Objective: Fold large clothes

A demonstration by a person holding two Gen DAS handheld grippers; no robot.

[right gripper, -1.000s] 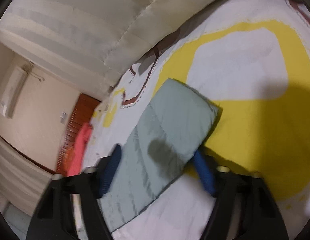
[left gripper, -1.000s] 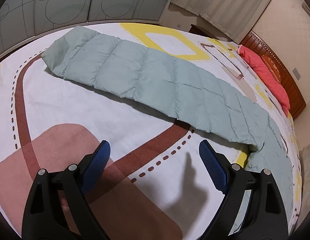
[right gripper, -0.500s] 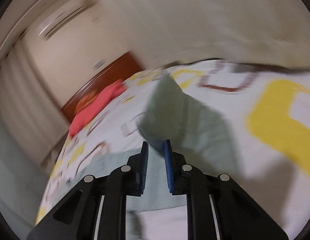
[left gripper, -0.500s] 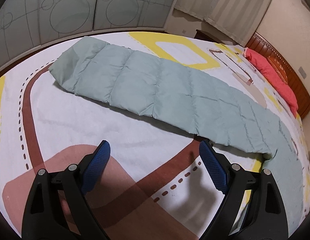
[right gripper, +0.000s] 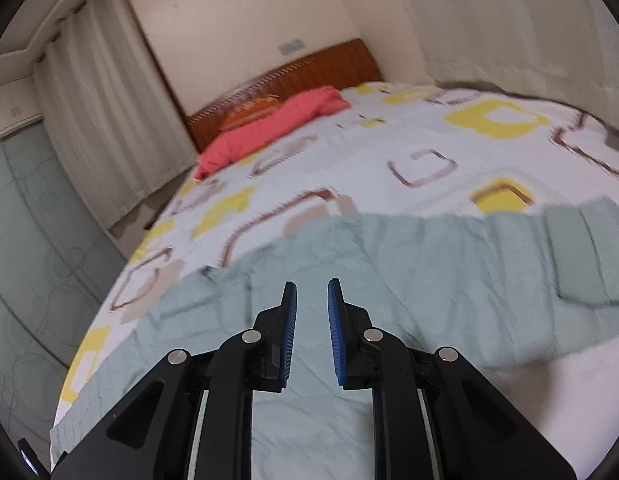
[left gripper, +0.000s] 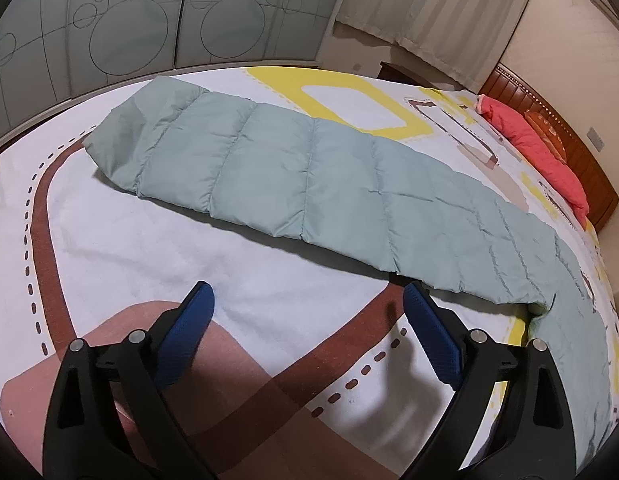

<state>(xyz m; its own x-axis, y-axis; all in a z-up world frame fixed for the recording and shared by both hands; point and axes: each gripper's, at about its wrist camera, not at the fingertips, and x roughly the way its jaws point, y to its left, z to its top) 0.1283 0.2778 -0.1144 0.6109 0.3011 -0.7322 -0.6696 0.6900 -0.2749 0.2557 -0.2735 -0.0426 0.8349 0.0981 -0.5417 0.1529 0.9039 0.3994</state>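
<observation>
A long pale green quilted cover (left gripper: 309,176) lies folded into a strip across the patterned bedsheet (left gripper: 149,240). My left gripper (left gripper: 309,296) hangs open above the sheet, just short of the strip's near edge, with nothing between its blue pads. In the right wrist view the same green cover (right gripper: 429,264) spreads crumpled across the bed, its folded end at the far right. My right gripper (right gripper: 311,292) has its jaws drawn to a narrow gap filled with pale green fabric, and it looks shut on the cover's edge. The picture is blurred.
A red pillow (left gripper: 541,160) lies against the wooden headboard (right gripper: 309,68), and in the right wrist view the pillow (right gripper: 277,128) is at the far end. Frosted wardrobe doors (left gripper: 149,32) and curtains (left gripper: 429,8) stand beyond the bed's edges.
My right gripper closed on the end of the green strip, rose and swung across the bed while rolling, so its view now faces the headboard. The left gripper stayed open, almost in place.
</observation>
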